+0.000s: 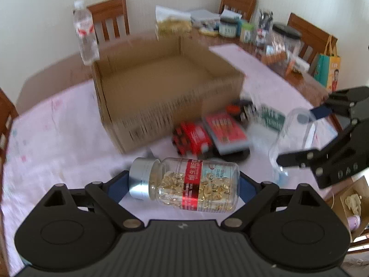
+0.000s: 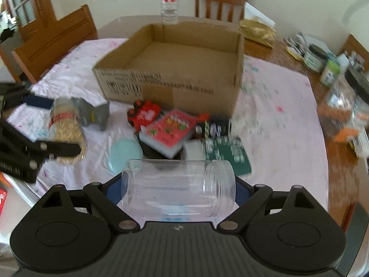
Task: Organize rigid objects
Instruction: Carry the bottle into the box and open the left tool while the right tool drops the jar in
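My left gripper (image 1: 184, 184) is shut on a capsule bottle (image 1: 186, 184) with a silver cap, held sideways above the pink cloth. It also shows in the right wrist view (image 2: 65, 124). My right gripper (image 2: 178, 191) is shut on an empty clear plastic jar (image 2: 180, 189), held sideways; the jar shows in the left wrist view (image 1: 290, 136). An open cardboard box (image 1: 161, 97) stands ahead, also in the right wrist view (image 2: 175, 67). Before it lie a red toy (image 2: 144, 114), a pink-topped box (image 2: 170, 133), a green booklet (image 2: 228, 157) and a light blue lid (image 2: 125, 154).
A water bottle (image 2: 169, 0) stands behind the box. Jars, packets and a gold bag (image 2: 257, 32) crowd the table's far right. Wooden chairs (image 2: 55, 41) ring the table. A paper bag (image 1: 327, 69) stands at the right.
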